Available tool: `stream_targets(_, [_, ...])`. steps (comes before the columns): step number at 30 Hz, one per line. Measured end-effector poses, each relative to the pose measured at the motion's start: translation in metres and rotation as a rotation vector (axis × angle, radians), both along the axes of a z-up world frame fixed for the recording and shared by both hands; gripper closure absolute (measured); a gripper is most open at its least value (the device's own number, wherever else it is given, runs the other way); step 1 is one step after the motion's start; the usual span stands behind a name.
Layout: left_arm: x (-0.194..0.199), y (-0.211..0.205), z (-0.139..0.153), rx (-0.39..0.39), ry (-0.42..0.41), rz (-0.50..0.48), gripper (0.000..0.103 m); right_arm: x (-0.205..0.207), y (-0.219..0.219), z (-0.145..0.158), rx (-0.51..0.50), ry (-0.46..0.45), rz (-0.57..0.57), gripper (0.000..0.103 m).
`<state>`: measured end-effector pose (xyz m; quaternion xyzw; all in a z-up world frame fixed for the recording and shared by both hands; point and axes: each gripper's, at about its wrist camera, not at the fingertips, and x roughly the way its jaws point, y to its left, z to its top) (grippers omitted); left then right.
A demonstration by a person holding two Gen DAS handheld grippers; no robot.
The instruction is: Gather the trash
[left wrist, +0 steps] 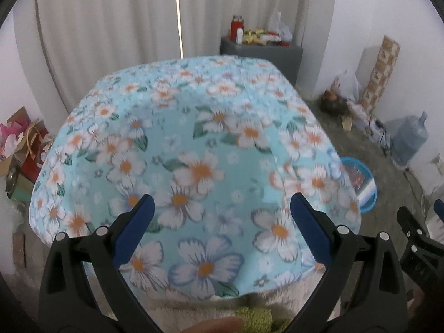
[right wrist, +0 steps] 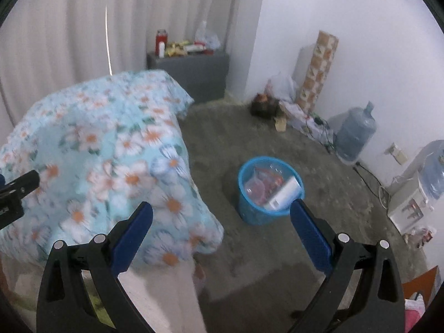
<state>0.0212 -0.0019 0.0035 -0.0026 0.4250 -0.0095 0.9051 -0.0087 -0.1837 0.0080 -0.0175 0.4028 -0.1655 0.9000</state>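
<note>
A blue plastic trash bin stands on the grey floor to the right of a table draped in a light-blue floral cloth. Inside the bin lie a white box, red wrappers and clear plastic. My right gripper hangs open above the floor with nothing between its fingers; the bin is just beyond its right finger. My left gripper is open over the near part of the floral cloth and holds nothing. In the left wrist view the bin peeks out past the table's right edge. I see no loose trash on the cloth.
A grey cabinet with a red bottle and packets stands at the back wall. Water jugs, a tall patterned box, bags and cables line the right wall. Gift bags sit left of the table. A green cloth lies near me.
</note>
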Motion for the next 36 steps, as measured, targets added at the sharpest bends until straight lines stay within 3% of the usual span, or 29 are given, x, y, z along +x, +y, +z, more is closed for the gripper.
stream_targets(7, [0.002, -0.015, -0.012, 0.035, 0.053, -0.026, 0.009, 0.001, -0.017, -0.013, -0.015, 0.022, -0.043, 0.007])
stream_targets(36, [0.0, -0.032, -0.008, 0.072, 0.045, -0.046, 0.009, 0.001, -0.022, -0.011, -0.036, -0.004, -0.016, 0.007])
